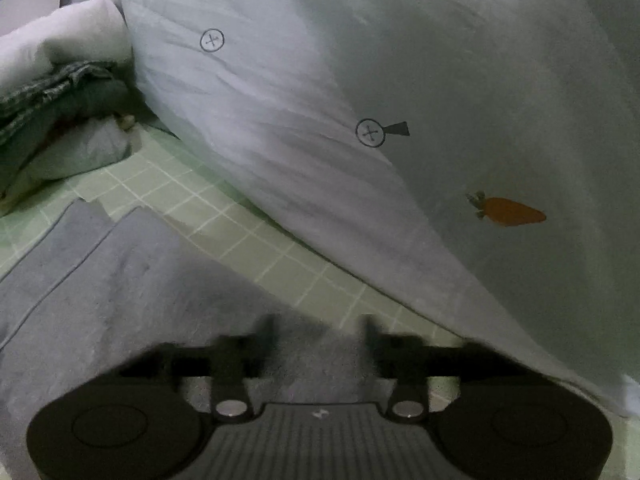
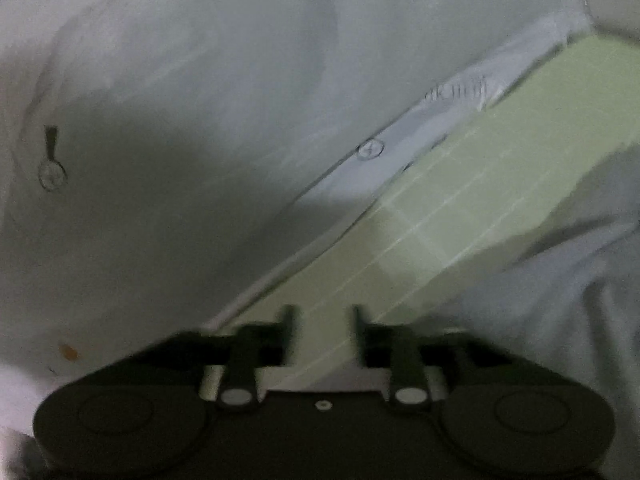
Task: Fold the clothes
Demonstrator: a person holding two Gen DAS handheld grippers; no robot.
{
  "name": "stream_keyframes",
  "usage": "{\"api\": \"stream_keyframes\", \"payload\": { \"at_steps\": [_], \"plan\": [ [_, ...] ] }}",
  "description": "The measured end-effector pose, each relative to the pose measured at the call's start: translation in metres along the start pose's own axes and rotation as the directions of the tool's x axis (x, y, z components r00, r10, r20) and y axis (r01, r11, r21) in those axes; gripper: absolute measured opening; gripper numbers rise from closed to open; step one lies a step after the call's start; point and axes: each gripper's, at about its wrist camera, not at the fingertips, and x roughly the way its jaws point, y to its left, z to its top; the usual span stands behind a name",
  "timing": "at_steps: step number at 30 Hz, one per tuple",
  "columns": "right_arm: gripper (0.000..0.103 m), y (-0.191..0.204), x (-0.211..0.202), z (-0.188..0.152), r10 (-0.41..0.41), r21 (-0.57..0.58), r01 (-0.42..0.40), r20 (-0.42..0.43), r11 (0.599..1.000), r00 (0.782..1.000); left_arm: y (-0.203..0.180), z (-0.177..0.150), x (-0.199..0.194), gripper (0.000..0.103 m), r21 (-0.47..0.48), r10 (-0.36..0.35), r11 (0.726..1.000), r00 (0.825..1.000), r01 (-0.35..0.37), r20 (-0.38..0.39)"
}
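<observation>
— What is recorded nearest the lens?

— The left gripper (image 1: 318, 330) is seen with fingers spread and nothing between them, above a grey folded garment (image 1: 120, 280) laid on the green gridded mat (image 1: 256, 240). The right gripper (image 2: 320, 320) is likewise parted and empty, over bare mat (image 2: 460, 208).

— And the clothing?

— A white printed garment (image 1: 400, 80) (carrot motif (image 1: 510, 211), crossed circles) is spread across the far right of the mat. A heap of clothes (image 1: 60, 92) is noted at the far left. In the right view the white garment (image 2: 180, 100) fills the left side, and pale cloth (image 2: 560, 280) lies at the right.
</observation>
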Motion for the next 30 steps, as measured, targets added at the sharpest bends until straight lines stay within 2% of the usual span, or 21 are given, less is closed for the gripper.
{"api": "stream_keyframes", "payload": {
  "at_steps": [2,4,7,10,14,17,19,21,25,26,30],
  "plan": [
    [0.052,-0.006,-0.01,0.0,-0.019,-0.048,0.02,0.014,0.999,1.0,0.001,-0.008,-0.003,0.074,0.012,-0.009,1.0,0.999,0.01,-0.033],
    [0.057,-0.019,-0.02,-0.003,-0.057,-0.075,0.057,0.01,0.996,0.998,0.0,-0.02,-0.007,0.076,0.028,-0.008,1.0,0.996,0.01,-0.086],
    [0.059,-0.045,-0.037,-0.012,-0.13,-0.072,0.129,-0.006,0.989,0.991,-0.003,-0.041,-0.016,0.077,0.06,-0.016,0.998,0.984,0.027,-0.175],
    [0.059,-0.072,-0.06,-0.018,-0.207,-0.059,0.207,-0.003,0.977,0.978,-0.013,-0.064,-0.028,0.077,0.121,-0.03,0.991,0.969,0.061,-0.247],
    [0.06,-0.103,-0.1,-0.022,-0.31,-0.062,0.313,0.049,0.948,0.949,-0.034,-0.086,-0.047,0.08,0.221,-0.045,0.969,0.955,0.113,-0.294],
    [0.062,-0.123,-0.121,-0.015,-0.391,-0.105,0.402,0.115,0.909,0.913,-0.05,-0.093,-0.063,0.08,0.253,-0.072,0.955,0.952,0.152,-0.298],
    [0.069,-0.137,-0.13,-0.008,-0.438,-0.148,0.459,0.156,0.876,0.885,-0.061,-0.095,-0.074,0.08,0.284,-0.088,0.943,0.955,0.172,-0.285],
    [0.076,-0.149,-0.133,-0.002,-0.465,-0.197,0.493,0.173,0.847,0.868,-0.074,-0.097,-0.083,0.08,0.321,-0.093,0.93,0.959,0.179,-0.267],
    [0.079,-0.169,-0.137,0.0,-0.508,-0.277,0.542,0.189,0.794,0.841,-0.088,-0.105,-0.1,0.08,0.354,-0.092,0.918,0.963,0.181,-0.254],
    [0.08,-0.174,-0.136,-0.001,-0.513,-0.286,0.546,0.187,0.787,0.838,-0.09,-0.108,-0.105,0.08,0.357,-0.091,0.917,0.964,0.179,-0.252],
    [0.083,-0.195,-0.13,0.0,-0.476,-0.256,0.492,0.125,0.832,0.87,-0.092,-0.121,-0.122,0.08,0.369,-0.077,0.914,0.966,0.167,-0.247]
  ]
}}
